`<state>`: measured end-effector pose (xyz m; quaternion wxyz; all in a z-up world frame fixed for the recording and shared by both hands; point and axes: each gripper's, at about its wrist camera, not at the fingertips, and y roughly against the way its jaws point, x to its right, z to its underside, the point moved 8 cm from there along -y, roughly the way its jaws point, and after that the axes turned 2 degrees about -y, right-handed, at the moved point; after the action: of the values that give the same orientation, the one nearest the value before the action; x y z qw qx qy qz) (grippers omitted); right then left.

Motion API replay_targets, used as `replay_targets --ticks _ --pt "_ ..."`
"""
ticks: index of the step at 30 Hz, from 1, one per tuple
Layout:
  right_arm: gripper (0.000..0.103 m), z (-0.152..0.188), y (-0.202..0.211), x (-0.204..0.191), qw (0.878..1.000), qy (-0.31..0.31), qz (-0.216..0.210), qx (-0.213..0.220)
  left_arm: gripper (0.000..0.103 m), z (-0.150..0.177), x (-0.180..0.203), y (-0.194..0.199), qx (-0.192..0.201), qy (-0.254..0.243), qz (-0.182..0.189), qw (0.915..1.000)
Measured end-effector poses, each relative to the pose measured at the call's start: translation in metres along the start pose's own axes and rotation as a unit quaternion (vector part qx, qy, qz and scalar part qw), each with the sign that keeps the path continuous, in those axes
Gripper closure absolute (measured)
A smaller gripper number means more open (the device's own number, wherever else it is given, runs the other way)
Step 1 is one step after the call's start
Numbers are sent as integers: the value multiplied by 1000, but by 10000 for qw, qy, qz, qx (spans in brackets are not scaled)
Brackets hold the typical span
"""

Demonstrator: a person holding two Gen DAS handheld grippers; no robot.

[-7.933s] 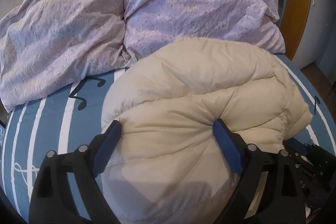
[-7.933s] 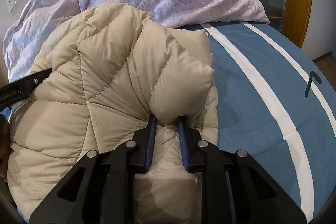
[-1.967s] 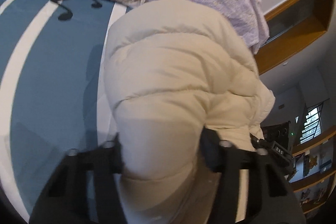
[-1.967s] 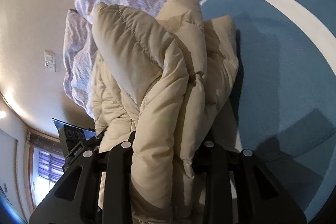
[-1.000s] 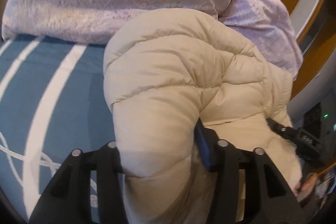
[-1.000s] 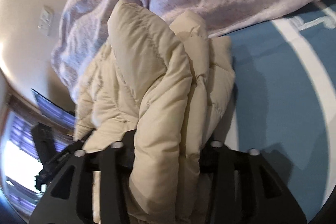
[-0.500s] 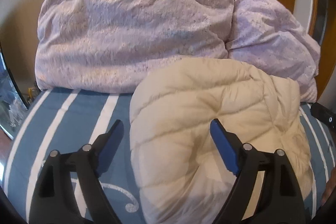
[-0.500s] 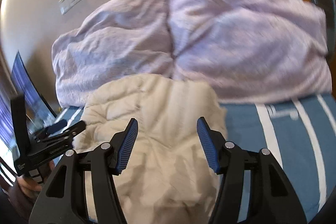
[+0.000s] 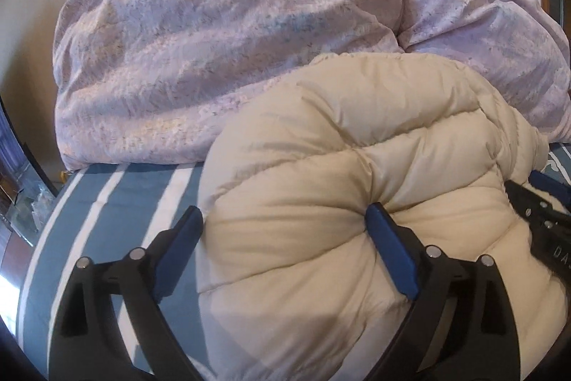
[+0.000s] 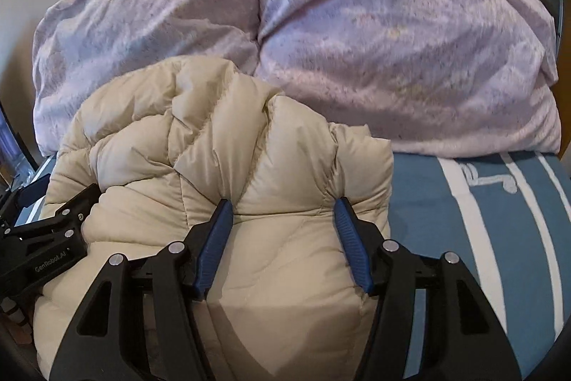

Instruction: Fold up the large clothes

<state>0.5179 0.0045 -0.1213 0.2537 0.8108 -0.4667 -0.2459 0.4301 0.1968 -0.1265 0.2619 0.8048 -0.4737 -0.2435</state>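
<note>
Lying bundled on the blue striped bedsheet [image 9: 117, 199], one cream puffer jacket [image 9: 339, 166] had its far edge against the lilac duvet [image 9: 221, 34], with bare sheet open at its left and right sides [image 10: 464, 238]. Two grippers were counted: the left gripper [image 9: 283, 220] and right gripper [image 10: 282, 207], both spread wide, blue pads pressing into the padding without pinching it. Jacket's near edge was hidden beneath the gripper frames.
</note>
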Motion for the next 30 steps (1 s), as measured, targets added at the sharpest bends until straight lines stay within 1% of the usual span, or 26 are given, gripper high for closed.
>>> replay_targets --ticks 3,9,15,30 --pt "43 4 -6 0 10000 32 52 -23 8 2 1 -8 -1 49 60 10000" --pt "42 8 -11 -2 9997 123 205 26 3 9 -1 -23 -145 240 213 9994" --pt "41 8 -15 -1 9995 140 273 43 2 11 0 -25 -129 187 82 9997" --pt "34 7 -18 2 9996 76 284 33 2 11 0 -26 -175 174 65 9997"
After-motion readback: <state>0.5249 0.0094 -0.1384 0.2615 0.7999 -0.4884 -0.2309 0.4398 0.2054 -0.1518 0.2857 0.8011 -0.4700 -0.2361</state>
